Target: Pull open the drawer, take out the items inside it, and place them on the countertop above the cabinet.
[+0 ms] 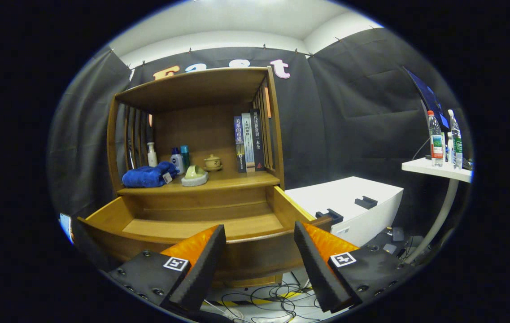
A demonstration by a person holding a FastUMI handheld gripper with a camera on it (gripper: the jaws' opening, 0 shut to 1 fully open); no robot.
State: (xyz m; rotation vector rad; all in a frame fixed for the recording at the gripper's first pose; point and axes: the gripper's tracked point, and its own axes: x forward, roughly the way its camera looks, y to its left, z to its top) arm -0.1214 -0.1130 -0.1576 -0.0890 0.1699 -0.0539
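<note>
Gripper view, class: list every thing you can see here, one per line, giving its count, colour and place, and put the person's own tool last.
cabinet: one, brown wood, against the black cloth wall
drawer: one, brown wood, pulled open just ahead of the fingers; the visible floor is bare
towel: one, blue, on the countertop, left
bottles: three, white and blue, behind the towel
soap dish: one, pale green, beside the towel
lidded cup: one, tan, mid countertop
books: three, dark and grey, upright at the right
box: one, white, right of the cabinet
water bottles: at least two, clear, on the white side table
cables: several, on the floor
tool: one, open, holding nothing
</note>
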